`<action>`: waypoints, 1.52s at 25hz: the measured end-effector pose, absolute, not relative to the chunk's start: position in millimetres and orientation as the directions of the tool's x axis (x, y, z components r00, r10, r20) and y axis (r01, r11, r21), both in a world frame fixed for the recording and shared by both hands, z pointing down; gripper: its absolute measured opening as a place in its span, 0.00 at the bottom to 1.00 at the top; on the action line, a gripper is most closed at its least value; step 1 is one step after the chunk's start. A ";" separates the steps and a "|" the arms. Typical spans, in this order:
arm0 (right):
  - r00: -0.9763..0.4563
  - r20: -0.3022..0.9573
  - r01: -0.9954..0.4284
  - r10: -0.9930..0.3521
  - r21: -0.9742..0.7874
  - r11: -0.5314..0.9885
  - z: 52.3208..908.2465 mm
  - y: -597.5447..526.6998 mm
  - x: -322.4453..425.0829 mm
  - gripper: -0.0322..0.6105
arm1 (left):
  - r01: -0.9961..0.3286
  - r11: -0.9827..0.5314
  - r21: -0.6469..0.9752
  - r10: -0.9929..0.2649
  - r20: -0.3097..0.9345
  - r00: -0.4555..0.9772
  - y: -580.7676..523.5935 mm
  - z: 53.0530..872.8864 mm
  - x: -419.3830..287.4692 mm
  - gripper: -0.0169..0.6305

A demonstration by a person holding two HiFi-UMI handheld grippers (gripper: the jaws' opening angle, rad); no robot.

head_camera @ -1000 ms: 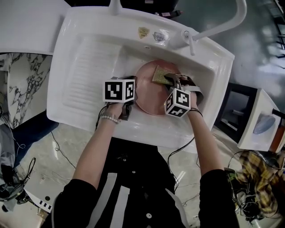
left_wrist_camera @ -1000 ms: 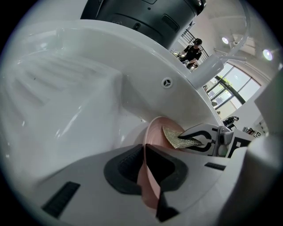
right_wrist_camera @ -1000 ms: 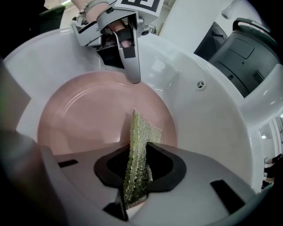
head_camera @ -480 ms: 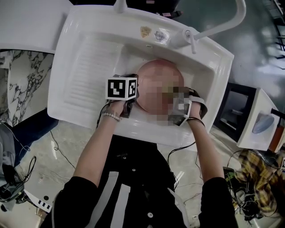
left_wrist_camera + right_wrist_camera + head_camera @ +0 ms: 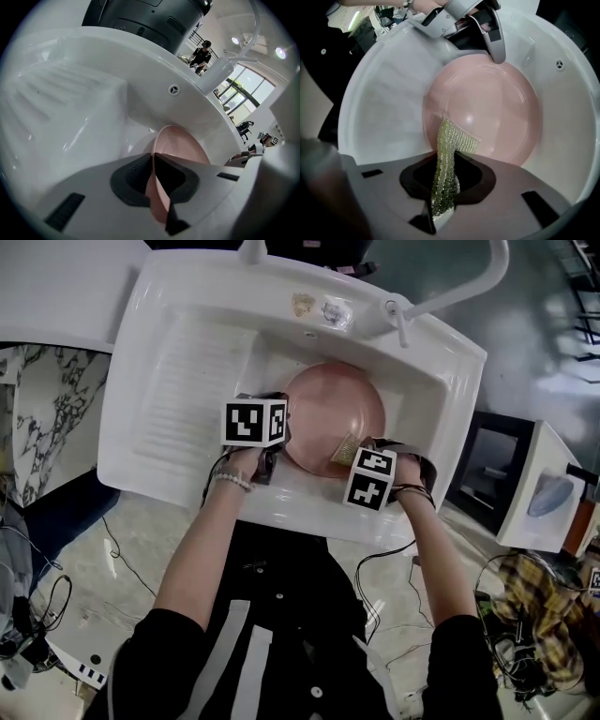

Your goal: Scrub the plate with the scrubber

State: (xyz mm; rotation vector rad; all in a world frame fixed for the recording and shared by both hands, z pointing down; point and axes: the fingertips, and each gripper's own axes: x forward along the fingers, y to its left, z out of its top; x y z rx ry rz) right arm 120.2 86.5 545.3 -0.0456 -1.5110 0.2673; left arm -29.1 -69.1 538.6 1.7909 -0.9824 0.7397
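Right gripper (image 5: 443,194) clamps scrubber (image 5: 457,138) on plate (image 5: 497,103), frame centre; left gripper (image 5: 157,187) pinches plate edge. Scrubbing seems midway.

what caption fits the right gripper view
Right gripper shut on a yellow-green mesh scrubber at the near edge of a pink plate, left gripper holding the far rim, in a white sink

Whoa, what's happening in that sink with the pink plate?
A person is washing a pink plate in a white sink, using a gripper in each hand. The left gripper is clamped on the plate's rim and holds it steady. The right gripper pinches a yellow-green scrubber, and the scrubber's loose end lies on the plate's face, near its edge.
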 end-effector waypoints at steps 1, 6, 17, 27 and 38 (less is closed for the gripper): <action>0.031 0.972 -0.151 0.235 -0.227 0.962 542.2 91.5 116.3 0.16 | -0.865 -0.246 0.438 -0.304 0.812 0.498 -69.5 538.4 -29.0 0.06; -0.085 0.924 -0.184 0.373 -0.383 0.905 527.1 111.5 81.0 0.16 | -0.867 -0.246 0.433 -0.309 0.813 0.494 -70.2 538.3 -30.6 0.06; -0.459 0.779 -0.298 0.428 -0.589 0.752 509.8 92.7 18.7 0.16 | -0.870 -0.256 0.422 -0.307 0.818 0.487 -70.3 539.1 -29.2 0.06; -0.701 0.688 -0.320 0.188 -0.539 0.779 484.9 67.5 6.4 0.16 | -0.860 -0.245 0.447 -0.299 0.809 0.506 -69.4 538.6 -27.5 0.08; -0.671 0.703 -0.582 -0.235 -0.303 0.755 457.5 30.5 40.9 0.16 | -0.830 -0.360 0.426 -0.302 0.789 0.535 -57.7 508.8 -26.0 0.23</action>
